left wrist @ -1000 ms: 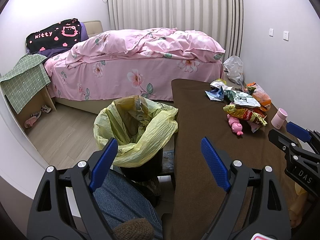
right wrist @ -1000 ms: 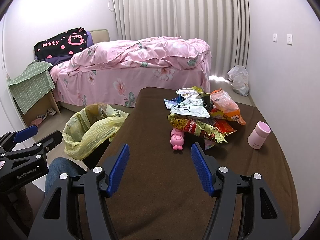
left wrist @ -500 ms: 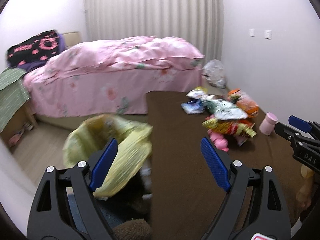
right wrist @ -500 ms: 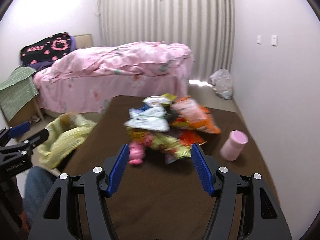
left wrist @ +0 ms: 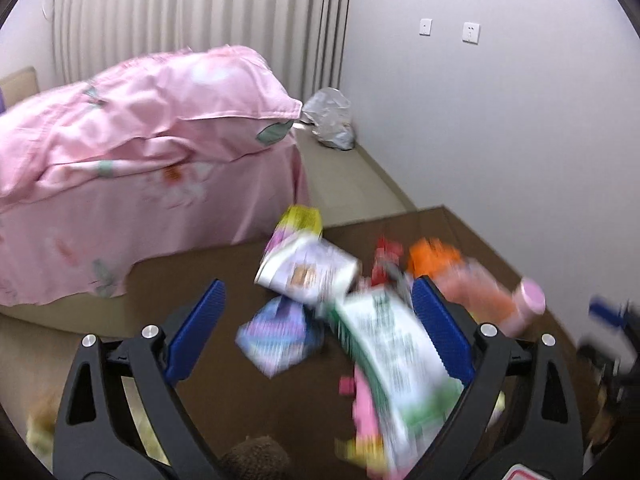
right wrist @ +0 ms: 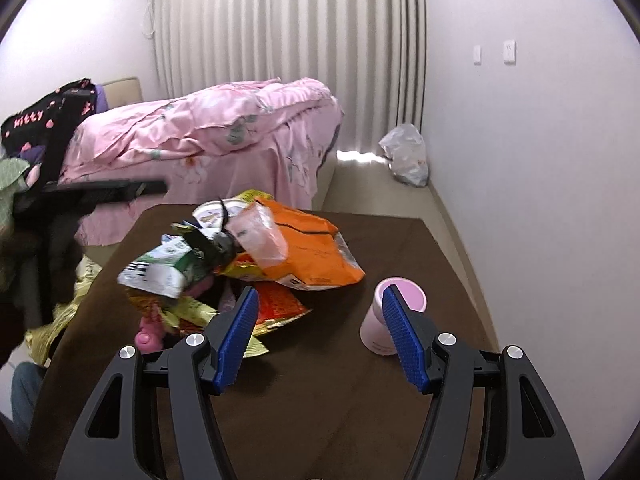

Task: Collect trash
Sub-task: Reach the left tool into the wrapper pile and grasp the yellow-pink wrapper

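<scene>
A heap of snack wrappers lies on the brown table point(right wrist: 320, 408): an orange bag point(right wrist: 312, 248), a green-and-white wrapper point(right wrist: 164, 268) and a red-and-yellow one point(right wrist: 276, 312). My left gripper point(left wrist: 316, 304) hangs open just over the heap's left side, with the green-and-white wrapper point(left wrist: 388, 344) and a purple wrapper point(left wrist: 276, 340) lying between its fingers; that view is blurred. My right gripper point(right wrist: 320, 300) is open near the heap's right side, holding nothing. A pink cup point(right wrist: 394, 316) stands upright just behind its right finger.
A yellow bin bag point(right wrist: 36, 340) shows past the table's left edge, beside a person's jeans point(right wrist: 24, 384). A pink toy point(right wrist: 148, 336) lies under the wrappers. A pink bed point(right wrist: 208, 136) stands beyond the table, and a grey plastic bag point(right wrist: 406, 156) sits by the right wall.
Both grippers have moved forward to the trash heap. The left one swung right, away from the yellow bin bag and over the table. Both stay open.
</scene>
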The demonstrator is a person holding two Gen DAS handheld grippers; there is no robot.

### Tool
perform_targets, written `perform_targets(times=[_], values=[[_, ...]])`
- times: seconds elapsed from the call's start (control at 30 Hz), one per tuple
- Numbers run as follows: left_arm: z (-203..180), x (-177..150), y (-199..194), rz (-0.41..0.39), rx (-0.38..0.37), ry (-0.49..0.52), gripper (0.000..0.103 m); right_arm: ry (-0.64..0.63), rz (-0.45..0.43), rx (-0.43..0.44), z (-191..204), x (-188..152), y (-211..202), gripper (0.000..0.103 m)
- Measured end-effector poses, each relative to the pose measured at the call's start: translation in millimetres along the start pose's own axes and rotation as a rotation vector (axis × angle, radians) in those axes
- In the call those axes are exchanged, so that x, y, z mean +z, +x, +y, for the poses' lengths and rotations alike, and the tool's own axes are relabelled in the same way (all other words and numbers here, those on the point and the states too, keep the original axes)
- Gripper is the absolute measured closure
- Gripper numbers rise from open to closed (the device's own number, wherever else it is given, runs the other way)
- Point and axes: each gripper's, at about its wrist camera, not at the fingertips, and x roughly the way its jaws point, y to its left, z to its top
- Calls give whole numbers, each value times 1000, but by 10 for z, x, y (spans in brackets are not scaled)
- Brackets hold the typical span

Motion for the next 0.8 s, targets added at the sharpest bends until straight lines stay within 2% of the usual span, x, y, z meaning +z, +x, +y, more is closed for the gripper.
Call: perform_targets(times=[0.07, 0.13, 0.2, 0.43, 0.57, 0.67, 0.8], values=[[77, 192, 376, 33, -25, -3, 23, 12, 17, 10, -25, -4, 65, 42], [97, 305, 738, 94, -19, 38, 30, 9, 17, 4, -33, -3, 101, 42], [117, 399, 1134, 161, 4, 69, 31, -3, 16, -6, -20, -4, 123, 42], [371, 392, 1836, 346, 6, -39, 49, -39, 38, 4, 59, -16, 242, 42], [479, 355, 1691, 348, -42, -93, 71, -41, 49, 23, 92, 18, 299, 42], [524, 250, 1467, 350, -50, -93, 77, -65, 29, 30, 153, 137, 294, 42], [606, 90, 1110, 346, -57, -124, 80, -105, -7, 40, 280, 337, 275, 42]])
